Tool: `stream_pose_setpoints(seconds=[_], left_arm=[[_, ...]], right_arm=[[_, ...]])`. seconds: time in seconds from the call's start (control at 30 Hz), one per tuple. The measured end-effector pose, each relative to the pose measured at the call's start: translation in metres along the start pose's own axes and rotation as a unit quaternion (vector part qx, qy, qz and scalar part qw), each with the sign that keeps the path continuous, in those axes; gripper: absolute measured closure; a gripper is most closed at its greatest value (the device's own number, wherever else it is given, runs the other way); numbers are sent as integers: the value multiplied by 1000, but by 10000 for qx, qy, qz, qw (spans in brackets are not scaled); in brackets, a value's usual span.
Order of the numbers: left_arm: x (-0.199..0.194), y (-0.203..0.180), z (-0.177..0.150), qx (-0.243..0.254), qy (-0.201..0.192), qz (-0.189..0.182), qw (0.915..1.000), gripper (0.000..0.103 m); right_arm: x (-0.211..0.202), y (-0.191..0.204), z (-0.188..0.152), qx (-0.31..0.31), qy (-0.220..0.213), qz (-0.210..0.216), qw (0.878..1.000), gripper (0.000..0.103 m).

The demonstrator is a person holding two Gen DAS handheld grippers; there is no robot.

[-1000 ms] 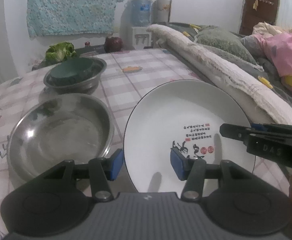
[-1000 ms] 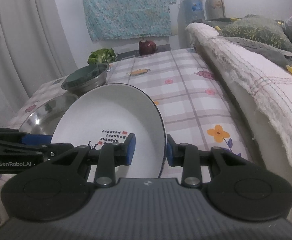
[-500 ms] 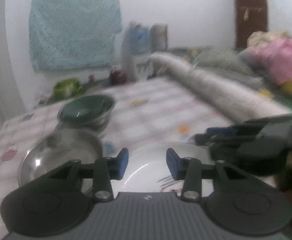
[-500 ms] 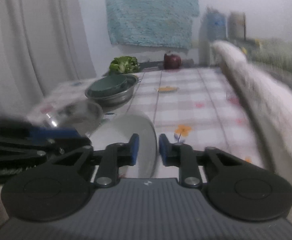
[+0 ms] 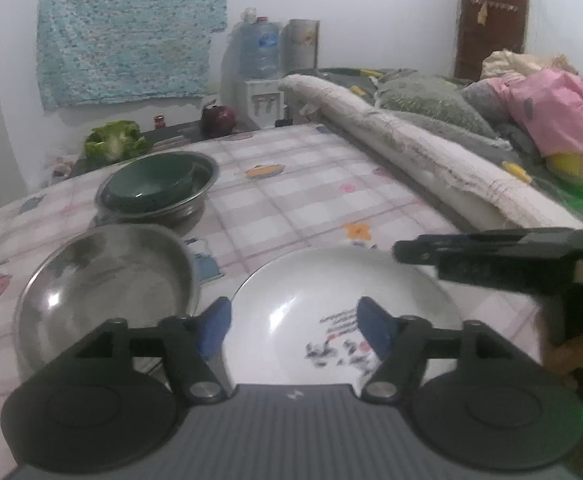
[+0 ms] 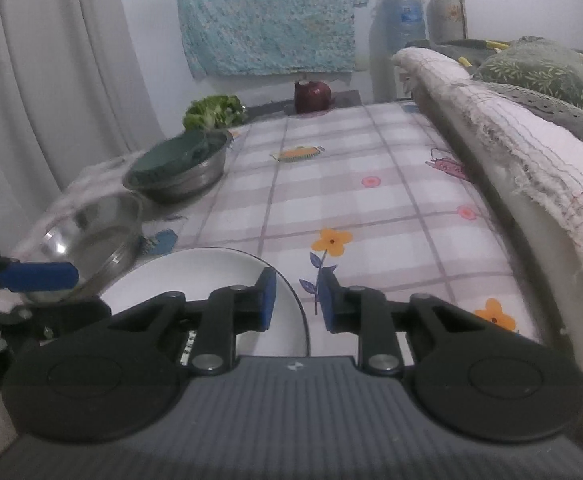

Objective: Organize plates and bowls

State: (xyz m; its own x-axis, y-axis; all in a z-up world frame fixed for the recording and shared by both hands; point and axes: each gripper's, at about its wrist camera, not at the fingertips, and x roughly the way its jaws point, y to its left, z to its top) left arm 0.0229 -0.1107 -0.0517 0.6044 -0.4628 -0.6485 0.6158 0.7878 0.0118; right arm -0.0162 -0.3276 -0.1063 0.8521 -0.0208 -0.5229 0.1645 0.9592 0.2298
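The white plate (image 5: pixel 331 300) lies flat at the counter's (image 6: pixel 371 200) near edge, beside the steel bowl (image 5: pixel 103 276). The right gripper's (image 6: pixel 294 300) narrow fingers straddle its rim, apparently unclamped; the left gripper (image 5: pixel 291 328) hovers wide. Next: stacking it needs a firm rim pinch.

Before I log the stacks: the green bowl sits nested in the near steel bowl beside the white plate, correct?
Not quite. The green bowl is nested in the far steel bowl, farther up the table. The near steel bowl beside the white plate holds nothing. The left wrist view shows this most clearly.
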Motion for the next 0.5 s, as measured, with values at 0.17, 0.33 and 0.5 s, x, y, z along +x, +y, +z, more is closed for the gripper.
stream_pose_setpoints(seconds=[0.17,0.33,0.5], left_arm=[[-14,1,-14,-181,66,26,9998,31],[-21,5,-20,-331,58,51,9994,30],[-27,12,-25,-532,85,-4,9985,27]], right_arm=[[-21,-4,-10,226,107,71,9997,76],[-34,0,-12,221,100,53,9997,70],[-45,3,-12,318,65,-54,9995,53]])
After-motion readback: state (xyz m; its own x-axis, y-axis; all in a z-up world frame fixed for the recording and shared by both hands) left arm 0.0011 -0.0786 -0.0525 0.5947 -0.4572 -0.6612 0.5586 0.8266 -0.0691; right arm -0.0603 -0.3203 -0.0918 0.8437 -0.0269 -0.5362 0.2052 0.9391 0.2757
